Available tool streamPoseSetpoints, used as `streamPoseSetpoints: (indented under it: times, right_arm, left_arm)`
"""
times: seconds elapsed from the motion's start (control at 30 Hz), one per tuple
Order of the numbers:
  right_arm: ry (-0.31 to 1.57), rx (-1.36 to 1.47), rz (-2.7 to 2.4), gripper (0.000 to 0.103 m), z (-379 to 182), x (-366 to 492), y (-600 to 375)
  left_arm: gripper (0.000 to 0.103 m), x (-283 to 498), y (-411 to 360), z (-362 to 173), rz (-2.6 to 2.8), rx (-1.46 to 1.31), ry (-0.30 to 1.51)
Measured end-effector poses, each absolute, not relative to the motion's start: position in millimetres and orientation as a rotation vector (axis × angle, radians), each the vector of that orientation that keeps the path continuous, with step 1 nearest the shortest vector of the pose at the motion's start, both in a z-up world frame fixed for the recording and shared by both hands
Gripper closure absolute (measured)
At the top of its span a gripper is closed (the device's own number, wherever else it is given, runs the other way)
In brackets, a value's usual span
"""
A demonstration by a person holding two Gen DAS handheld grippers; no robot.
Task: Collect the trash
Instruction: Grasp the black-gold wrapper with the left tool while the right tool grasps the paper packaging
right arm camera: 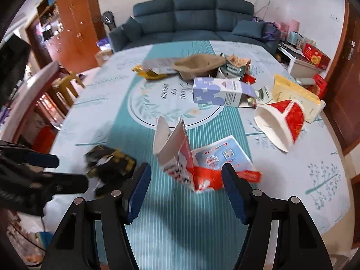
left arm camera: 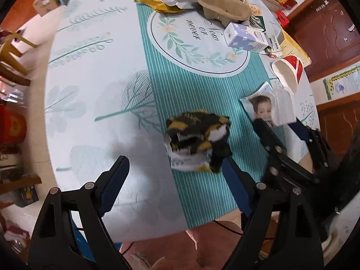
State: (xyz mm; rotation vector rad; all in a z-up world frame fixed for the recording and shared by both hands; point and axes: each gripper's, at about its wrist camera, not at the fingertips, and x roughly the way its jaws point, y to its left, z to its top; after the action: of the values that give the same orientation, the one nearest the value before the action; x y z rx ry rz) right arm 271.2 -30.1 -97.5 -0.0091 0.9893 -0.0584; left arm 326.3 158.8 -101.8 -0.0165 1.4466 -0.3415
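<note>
On the round patterned table (left arm camera: 94, 72), the crumpled black-and-yellow wrapper (left arm camera: 198, 139) is bracketed, ungripped, by the wide-open left gripper (left arm camera: 177, 168); the open right gripper (right arm camera: 186, 177) flanks a torn red-and-white carton (right arm camera: 180, 157). Nothing appears collected; cartons and cups remain.

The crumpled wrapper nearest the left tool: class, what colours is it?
Black and yellow with white torn patches; the crumpled wrapper shows best in the left wrist view.
</note>
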Motion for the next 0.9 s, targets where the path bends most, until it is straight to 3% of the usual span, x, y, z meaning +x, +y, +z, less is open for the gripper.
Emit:
streamPoseSetpoints:
  times: [0.03, 0.1, 0.13, 0.67, 0.7, 0.77, 0.8, 0.9]
  right_arm:
    - [1.0, 0.003, -0.062, 0.044, -102, 277, -30]
    - [1.029, 0.027, -0.073, 0.079, -109, 284, -32]
    - [1.032, 0.027, -0.086, 0.082, -110, 285, -32]
    - [1.054, 0.149, -0.192, 0.085, -51, 243, -69]
    - [1.052, 0.139, -0.201, 0.085, -45, 238, -70]
    - [1.045, 0.134, -0.214, 0.085, -35, 228, -72]
    - [1.043, 0.137, -0.22, 0.085, -31, 222, -73]
    - [1.037, 0.142, -0.233, 0.085, -22, 210, -76]
  left_arm:
    - [0.021, 331, 160, -105, -0.353, -0.021, 1.457]
    - [0.021, 339, 159, -110, -0.379, -0.027, 1.476]
    - [0.021, 344, 158, -112, -0.393, -0.027, 1.486]
    - [0.021, 363, 110, -133, -0.47, 0.071, 1.549]
    - [0.023, 363, 107, -135, -0.47, 0.074, 1.557]
    - [0.037, 361, 101, -137, -0.485, 0.083, 1.56]
    - [0.05, 360, 96, -137, -0.5, 0.097, 1.559]
    - [0.055, 355, 86, -138, -0.506, 0.142, 1.546]
